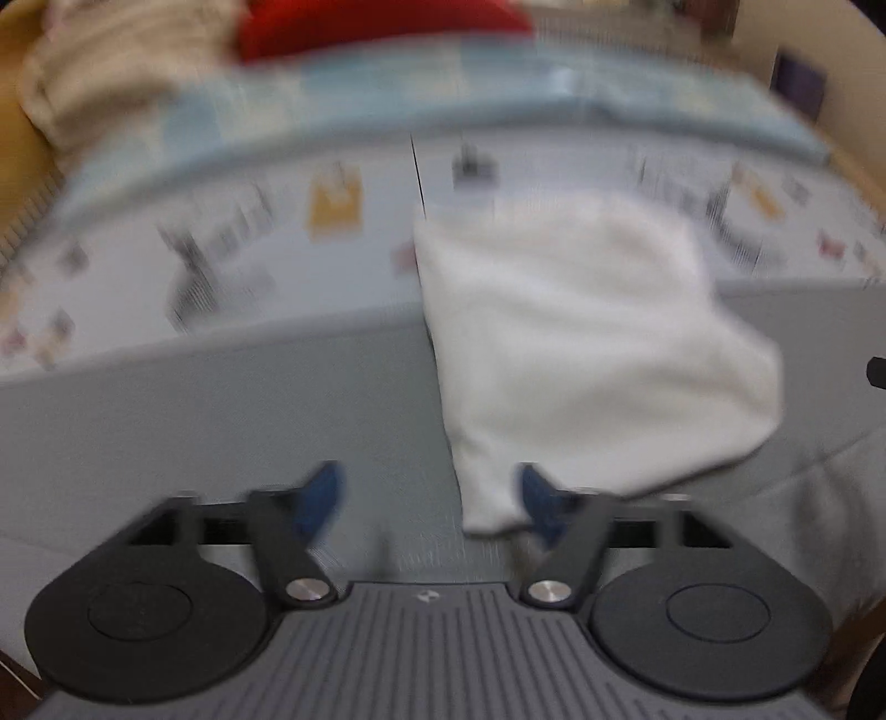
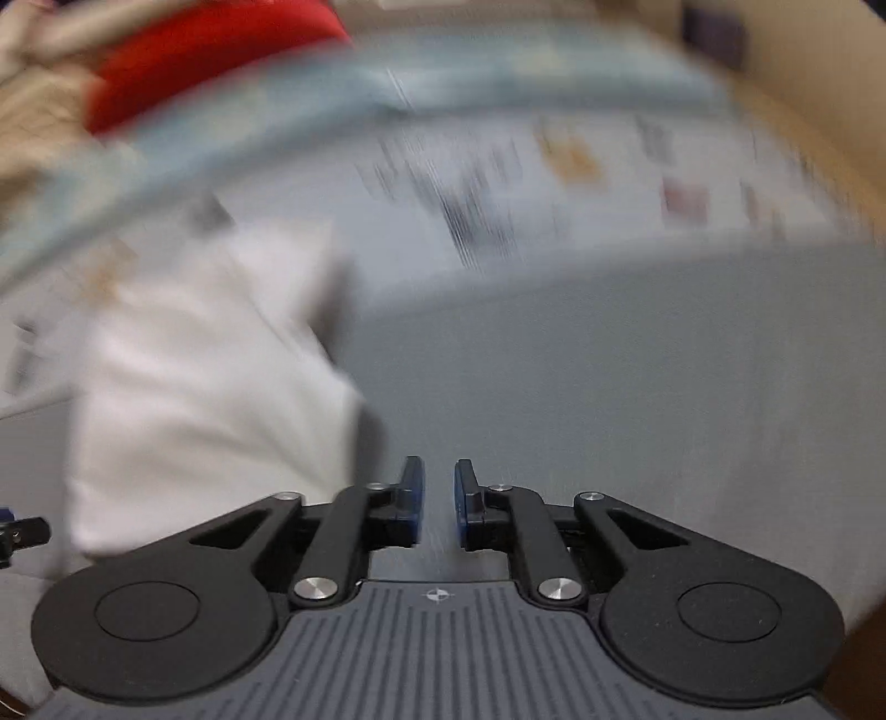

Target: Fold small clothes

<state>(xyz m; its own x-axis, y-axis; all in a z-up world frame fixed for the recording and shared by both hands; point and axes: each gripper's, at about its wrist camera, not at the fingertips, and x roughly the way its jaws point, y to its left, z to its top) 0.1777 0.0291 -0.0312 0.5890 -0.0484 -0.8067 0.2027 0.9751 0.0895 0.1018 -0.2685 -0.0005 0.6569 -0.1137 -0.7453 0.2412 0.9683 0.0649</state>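
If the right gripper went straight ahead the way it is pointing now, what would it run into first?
Probably just the bare grey surface. The right gripper, jaws nearly closed with nothing between them, points past the white cloth, which lies off to its left. Motion blur makes depth uncertain; the patterned sheet lies farther on.

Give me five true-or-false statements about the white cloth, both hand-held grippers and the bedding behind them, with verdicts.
1. The left hand-held gripper has its fingers spread wide apart. True.
2. The right hand-held gripper clamps the white cloth. False: only a narrow empty gap sits between its fingers; the cloth lies to its left.
3. The cloth is black. False: it is white.
4. A red item lies at the back. True.
5. The cloth lies on a grey surface. True.
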